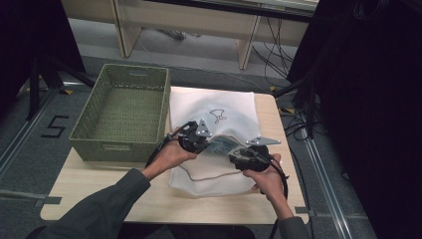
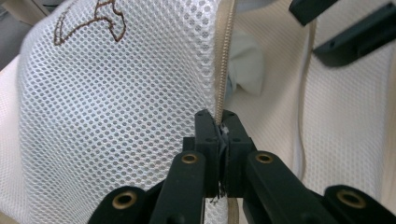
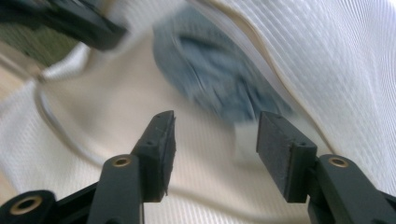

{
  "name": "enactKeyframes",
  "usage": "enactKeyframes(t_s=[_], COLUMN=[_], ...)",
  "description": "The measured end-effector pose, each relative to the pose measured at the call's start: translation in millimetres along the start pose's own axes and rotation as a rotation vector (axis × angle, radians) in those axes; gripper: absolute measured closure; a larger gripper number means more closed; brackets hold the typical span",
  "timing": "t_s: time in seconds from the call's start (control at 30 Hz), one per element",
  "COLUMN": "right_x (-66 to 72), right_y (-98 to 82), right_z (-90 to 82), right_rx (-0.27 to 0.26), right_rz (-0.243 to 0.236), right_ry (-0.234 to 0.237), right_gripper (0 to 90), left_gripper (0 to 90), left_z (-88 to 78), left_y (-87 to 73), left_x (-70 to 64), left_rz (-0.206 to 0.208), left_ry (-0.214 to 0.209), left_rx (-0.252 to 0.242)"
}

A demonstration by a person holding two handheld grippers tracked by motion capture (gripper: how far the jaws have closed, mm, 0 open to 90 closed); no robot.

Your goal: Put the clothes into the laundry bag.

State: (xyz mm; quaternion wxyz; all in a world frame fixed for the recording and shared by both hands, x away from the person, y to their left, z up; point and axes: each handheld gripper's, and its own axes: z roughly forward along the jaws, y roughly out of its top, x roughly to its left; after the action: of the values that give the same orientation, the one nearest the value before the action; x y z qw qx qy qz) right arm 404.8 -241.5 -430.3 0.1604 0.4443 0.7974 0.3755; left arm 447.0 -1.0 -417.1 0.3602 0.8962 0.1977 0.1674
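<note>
My left gripper (image 2: pixel 219 140) is clamped on the zipper edge (image 2: pixel 223 70) of the white mesh laundry bag (image 1: pixel 214 109), holding its mouth up and open. The bag lies across the right half of the table (image 1: pixel 99 199), its far end at the table's far edge, just beside the green woven basket (image 1: pixel 124 112) at the far left corner. My right gripper (image 3: pixel 212 140) has its jaws apart with nothing between them, pointed into the opening at a bluish piece of cloth (image 3: pixel 215 88) lying inside the bag.

What could go wrong from here, as I judge it: the left pinch sits on a narrow strip of tape and mesh (thin stuff, and slippery), so a tug from the right side could pull the edge free and let the mouth fall shut over the cloth. The right jaws could also close on the bag's lining along with the cloth and drag the whole bag toward the near edge.

The left gripper view shows the zipper teeth caught between my pads, which the high view is too far off to settle. The right gripper view gives the cloth's colour and folds, though blurred; the high view shows a grey patch (image 1: pixel 221 147) between the two grippers.
</note>
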Motion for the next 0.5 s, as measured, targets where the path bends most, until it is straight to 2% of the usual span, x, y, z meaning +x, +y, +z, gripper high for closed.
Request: enactKeyframes(t_s=[0.03, 0.07, 0.1, 0.13, 0.17, 0.2, 0.23, 0.27, 0.33, 0.37, 0.4, 0.43, 0.47, 0.5], right_x=[-1.0, -1.9, -3.9, -1.6, -2.7, 1.2, 0.3, 4.5, 7.0, 8.7, 5.7, 5.2, 5.1, 2.2], right_y=[-4.0, -8.0, -11.7, -14.2, -17.9, -22.0, -25.7, -27.6, -29.7, -28.7, -30.9, -31.1, -30.2, -31.5], right_z=[-3.3, -5.5, -5.3, -7.3, -5.9, -2.6, 0.6, -0.2, 1.4, -0.7, 4.9, 3.4, -0.1, 1.0], right_rx=[0.020, 0.049, 0.040, 0.067, 0.073, 0.072, 0.063, 0.114, 0.151, 0.185, 0.096, 0.110, 0.150, 0.136], right_rz=[0.014, 0.035, 0.021, 0.053, 0.019, 0.043, -0.002, 0.018, 0.016, 0.043, 0.004, 0.007, 0.022, -0.009], right_ry=[-0.003, 0.004, 0.002, 0.008, 0.018, 0.026, 0.035, 0.035, 0.042, 0.034, 0.041, 0.038, 0.040, 0.035], right_gripper=[50.3, 50.6, 51.4, 52.4, 53.4, 54.5, 55.6, 56.2, 56.8, 56.9, 56.9, 56.9, 56.9, 56.9], left_gripper=[86.9, 86.9, 86.9, 86.9, 86.9, 86.9, 86.8, 86.9, 86.9, 86.9, 86.9, 86.9, 86.9, 86.9], left_z=[0.3, 1.4, 2.5, 4.3, 6.5, 8.5, 11.6, 16.6, 26.7, 32.7, 38.2, 42.7, 47.5, 50.2], left_y=[-1.7, -3.4, -4.8, -6.2, -7.5, -8.8, -11.0, -15.1, -23.9, -28.8, -33.0, -36.6, -39.6, -41.7], left_x=[-0.2, -0.4, -0.3, -0.6, -1.8, -3.4, -6.3, -11.0, -18.7, -21.9, -23.4, -24.1, -24.5, -25.1], left_rz=[0.013, 0.007, 0.006, 0.008, 0.016, 0.025, 0.046, 0.067, 0.095, 0.097, 0.104, 0.104, 0.101, 0.112], left_ry=[-0.010, -0.015, -0.020, -0.032, -0.045, -0.049, -0.055, -0.064, -0.085, -0.092, -0.100, -0.104, -0.118, -0.118], left_rx=[0.009, 0.010, 0.015, 0.023, 0.040, 0.052, 0.076, 0.104, 0.159, 0.183, 0.206, 0.225, 0.238, 0.254])
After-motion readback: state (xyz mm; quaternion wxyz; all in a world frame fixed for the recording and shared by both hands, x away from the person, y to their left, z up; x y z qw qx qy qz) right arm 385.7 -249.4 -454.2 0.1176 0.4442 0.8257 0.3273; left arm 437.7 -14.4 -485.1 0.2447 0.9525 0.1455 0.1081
